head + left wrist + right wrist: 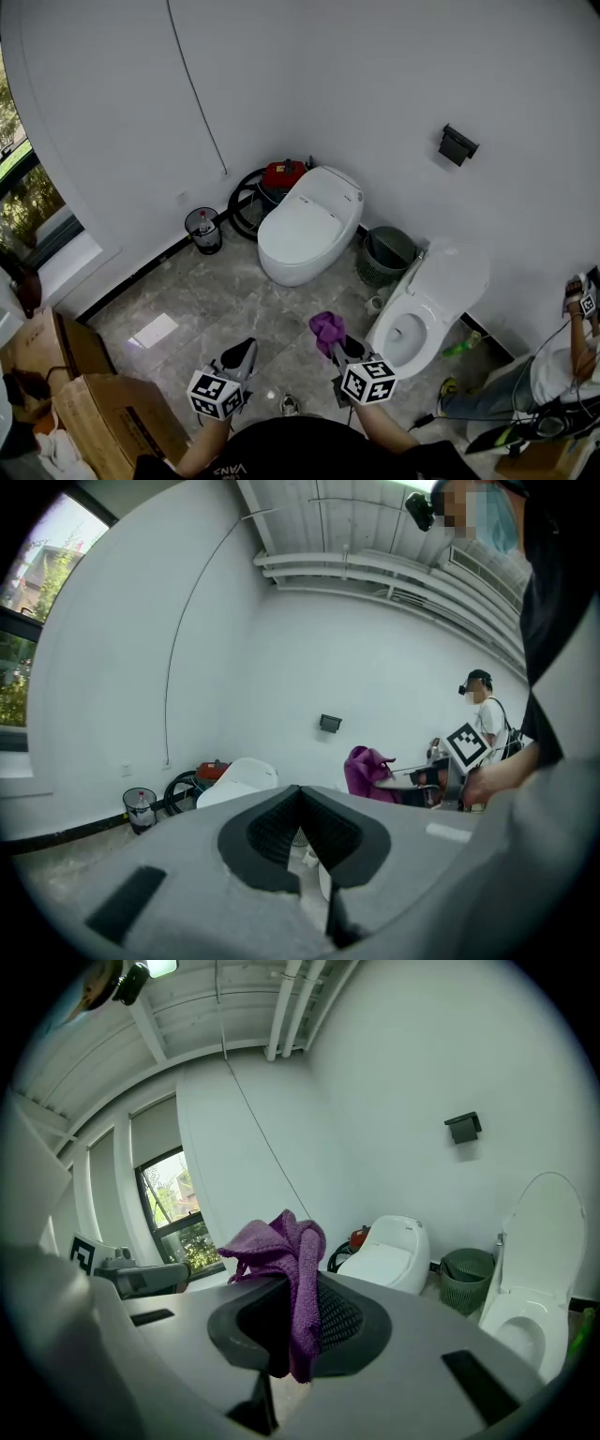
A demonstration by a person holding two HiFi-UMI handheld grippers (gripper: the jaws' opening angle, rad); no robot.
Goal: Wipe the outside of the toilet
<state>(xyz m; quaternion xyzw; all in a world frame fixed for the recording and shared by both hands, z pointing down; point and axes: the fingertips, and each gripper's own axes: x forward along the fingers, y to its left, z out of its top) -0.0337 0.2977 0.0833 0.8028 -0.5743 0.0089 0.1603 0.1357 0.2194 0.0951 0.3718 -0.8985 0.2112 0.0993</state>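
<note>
Toilet [427, 302] is standing open near the right gripper [342, 347], which is clamping a purple cloth [326, 328]. Left gripper [240, 355] is hanging closed, seemingly empty.

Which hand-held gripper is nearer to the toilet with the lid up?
Right. The right hand-held gripper, shut on a purple cloth, is close beside that toilet; the left hand-held gripper is beyond it, farther away.

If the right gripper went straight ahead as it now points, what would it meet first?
Probably the closed white toilet; the right gripper, shut on the purple cloth, aims roughly there, though depth is unclear.
</note>
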